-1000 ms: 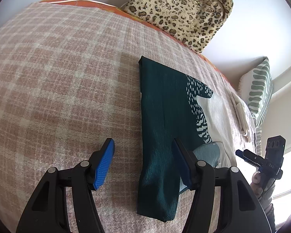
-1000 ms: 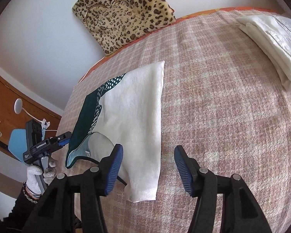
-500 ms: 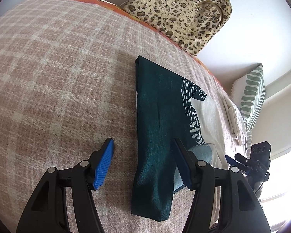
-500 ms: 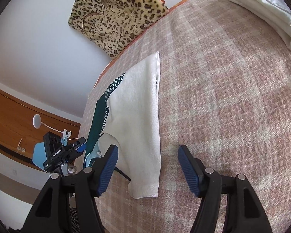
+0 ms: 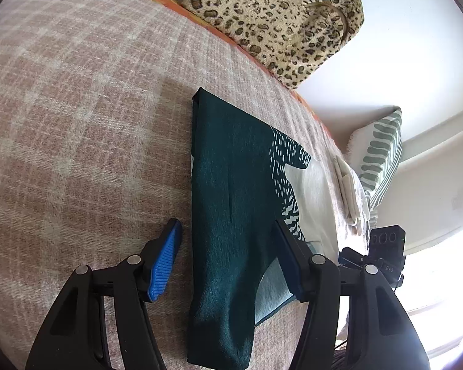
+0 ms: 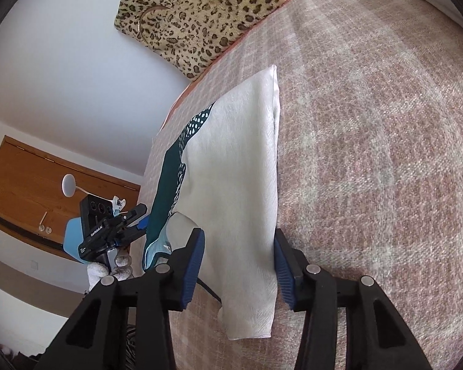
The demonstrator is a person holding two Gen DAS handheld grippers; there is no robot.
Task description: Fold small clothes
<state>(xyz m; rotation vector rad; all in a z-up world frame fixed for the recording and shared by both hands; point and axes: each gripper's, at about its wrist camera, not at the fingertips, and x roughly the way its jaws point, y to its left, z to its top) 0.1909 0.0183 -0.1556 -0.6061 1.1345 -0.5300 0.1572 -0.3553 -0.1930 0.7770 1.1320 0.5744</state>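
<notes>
A small green and white garment [image 5: 231, 203] lies flat on the plaid bed cover, both sides folded in. Its dark green fold is on the left and its white fold [image 6: 240, 185] is on the right. My left gripper [image 5: 228, 259] is open, its jaws straddling the near end of the green fold. My right gripper [image 6: 239, 265] is open, its jaws straddling the near end of the white fold. Each gripper also shows in the other's view, the right gripper [image 5: 382, 256] and the left gripper [image 6: 108, 225].
The pink plaid bed cover [image 5: 71, 117] spreads all around. A leopard-print bag [image 5: 274, 15] leans on the wall at the far edge. Folded white cloth [image 5: 348, 188] and a green striped pillow [image 5: 382, 154] lie at the right. A wooden cabinet [image 6: 31, 191] stands beyond the bed.
Both grippers have moved inward over the garment: the left now straddles the green fold, the right the white fold. Both stay open.
</notes>
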